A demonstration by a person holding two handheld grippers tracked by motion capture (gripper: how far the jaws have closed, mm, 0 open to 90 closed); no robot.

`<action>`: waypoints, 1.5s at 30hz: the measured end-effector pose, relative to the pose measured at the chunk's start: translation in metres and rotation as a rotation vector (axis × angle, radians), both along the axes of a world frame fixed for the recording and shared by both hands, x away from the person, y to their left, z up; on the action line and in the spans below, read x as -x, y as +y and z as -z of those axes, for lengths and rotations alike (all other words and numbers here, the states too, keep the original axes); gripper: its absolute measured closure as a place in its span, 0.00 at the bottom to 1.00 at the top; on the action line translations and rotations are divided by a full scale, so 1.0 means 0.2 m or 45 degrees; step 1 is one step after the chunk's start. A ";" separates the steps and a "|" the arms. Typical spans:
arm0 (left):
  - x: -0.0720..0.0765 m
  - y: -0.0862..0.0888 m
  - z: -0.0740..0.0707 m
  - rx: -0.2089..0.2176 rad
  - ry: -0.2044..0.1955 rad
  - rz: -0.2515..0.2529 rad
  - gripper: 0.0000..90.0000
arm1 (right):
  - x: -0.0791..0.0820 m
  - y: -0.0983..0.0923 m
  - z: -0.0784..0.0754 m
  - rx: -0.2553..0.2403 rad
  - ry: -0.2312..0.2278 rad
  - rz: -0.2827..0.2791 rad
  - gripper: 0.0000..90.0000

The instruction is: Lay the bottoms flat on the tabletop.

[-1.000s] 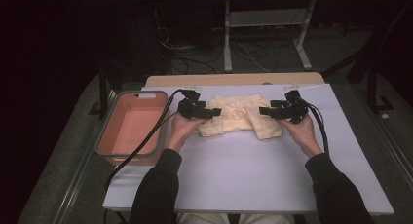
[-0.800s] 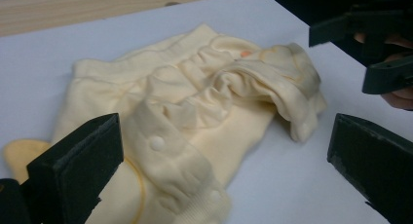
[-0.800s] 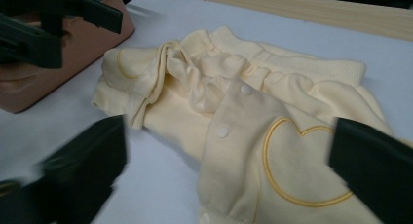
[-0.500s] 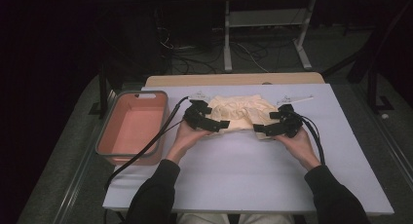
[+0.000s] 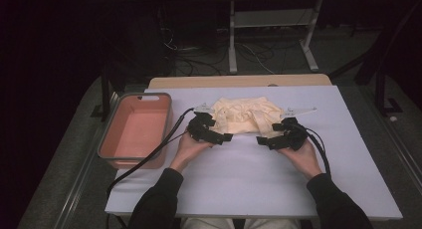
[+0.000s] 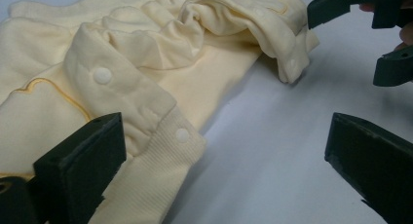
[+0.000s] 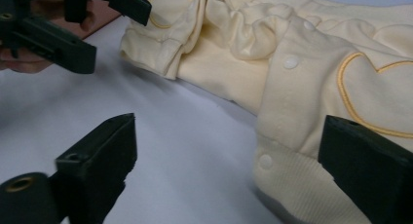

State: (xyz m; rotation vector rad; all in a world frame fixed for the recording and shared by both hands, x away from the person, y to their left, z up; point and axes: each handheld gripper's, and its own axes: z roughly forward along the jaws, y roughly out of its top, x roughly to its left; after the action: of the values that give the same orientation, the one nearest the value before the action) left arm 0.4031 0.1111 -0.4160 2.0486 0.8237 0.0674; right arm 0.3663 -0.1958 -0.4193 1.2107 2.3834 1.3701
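A pale yellow baby garment (image 5: 246, 114) with snap buttons and a heart outline lies crumpled on the white table (image 5: 249, 184). My left gripper (image 5: 225, 137) rests just in front of its near left corner, open, jaws having just been opening. In the left gripper view a ribbed cuff (image 6: 160, 170) lies beside the left jaw of that gripper (image 6: 224, 136), unpressed. My right gripper (image 5: 262, 141) sits at the near right corner, open, jaws having just been closing a little. In the right gripper view the other cuff (image 7: 297, 190) lies between its jaws (image 7: 226, 136), untouched by the pads.
A salmon-coloured bin (image 5: 134, 162) stands at the table's left edge, and the left gripper's cable runs past it. A wooden board edge (image 5: 239, 82) lines the table's far side. Beyond it are metal stand legs (image 5: 268, 45) and floor cables in the dark.
Both grippers have drawn back from the garment's sides toward the person and sunk closer to the table. They now point inward at its near corners.
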 end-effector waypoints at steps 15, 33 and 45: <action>-0.05 0.00 0.04 0.036 0.005 -0.036 0.12 | -0.03 0.01 0.07 0.088 0.000 -0.028 0.44; -0.08 -0.03 0.00 0.001 0.035 -0.033 0.17 | -0.12 0.03 0.17 0.223 -0.026 0.132 0.75; -0.13 -0.01 0.00 0.043 0.069 -0.199 0.29 | -0.14 0.01 0.15 0.199 0.031 0.111 0.83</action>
State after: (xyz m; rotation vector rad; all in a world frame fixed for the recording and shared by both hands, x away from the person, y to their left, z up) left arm 0.4288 0.1085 -0.4163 1.9587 1.0115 0.0847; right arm 0.3952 -0.1930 -0.4492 1.2784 2.3724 1.1268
